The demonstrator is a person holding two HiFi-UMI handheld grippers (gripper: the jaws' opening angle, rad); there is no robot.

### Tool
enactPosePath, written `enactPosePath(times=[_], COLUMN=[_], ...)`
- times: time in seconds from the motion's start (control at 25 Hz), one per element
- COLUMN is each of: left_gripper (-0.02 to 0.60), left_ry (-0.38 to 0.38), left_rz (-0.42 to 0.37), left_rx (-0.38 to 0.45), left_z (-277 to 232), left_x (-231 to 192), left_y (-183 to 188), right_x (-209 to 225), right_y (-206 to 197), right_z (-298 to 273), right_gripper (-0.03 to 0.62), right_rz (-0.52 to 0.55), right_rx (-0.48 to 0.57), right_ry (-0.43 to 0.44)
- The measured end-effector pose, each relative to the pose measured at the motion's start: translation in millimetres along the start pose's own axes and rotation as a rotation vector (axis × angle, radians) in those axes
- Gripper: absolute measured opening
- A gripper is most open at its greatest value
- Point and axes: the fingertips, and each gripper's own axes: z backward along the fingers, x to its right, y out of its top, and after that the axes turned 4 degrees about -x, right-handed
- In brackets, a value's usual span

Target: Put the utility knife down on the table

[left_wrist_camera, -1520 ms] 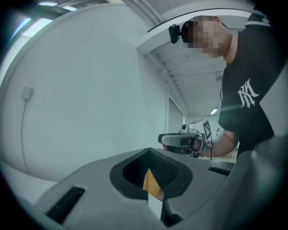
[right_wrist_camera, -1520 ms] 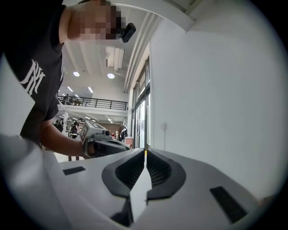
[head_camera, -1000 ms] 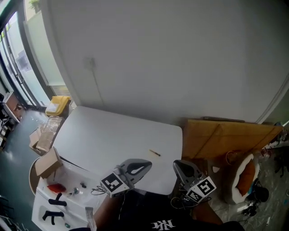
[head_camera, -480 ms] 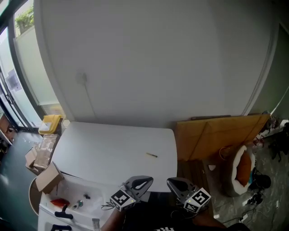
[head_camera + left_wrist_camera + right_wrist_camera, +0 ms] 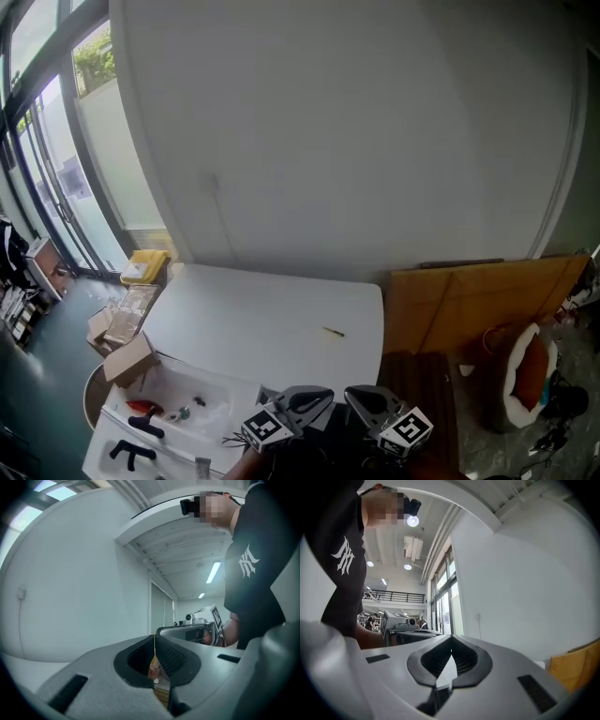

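Close against the person's body, the grey left tool (image 5: 304, 399) and the grey right tool (image 5: 367, 401) each have jaws pressed together on nothing, likely drawn in because no grip is needed. Well ahead, a thin yellowish sliver (image 5: 333, 331), probably the utility knife, lies on the white tabletop (image 5: 234, 319).

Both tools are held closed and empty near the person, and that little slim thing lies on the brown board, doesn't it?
Not quite. The head view shows the little slim thing lying on the white table, not on the brown board beside it. The rest holds: the left tool and the right tool are closed and empty near the person.
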Motion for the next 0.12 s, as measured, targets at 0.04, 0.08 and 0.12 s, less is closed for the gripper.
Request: enactPosePath(times=[0.04,0.08,0.12], left_gripper=[0.006,0.006,0.006], left_ry=[0.000,-0.002,-0.004], left_rz=[0.003,0.006,0.008], left_rx=[0.000,-0.003,-0.007], left_z=[-8,-16,-24], left_x=[8,17,25], left_y=[0,1,2], right_x=[4,9,14], right_y=[1,1,1], right_z=[14,29,44], right_gripper=[0.005,0.005,0.005], right_rz=[0.002,-0.002,-0.008], right_rx=[0.003,0.005,0.005], right_ry=[-0.006,-0.016,-0.027])
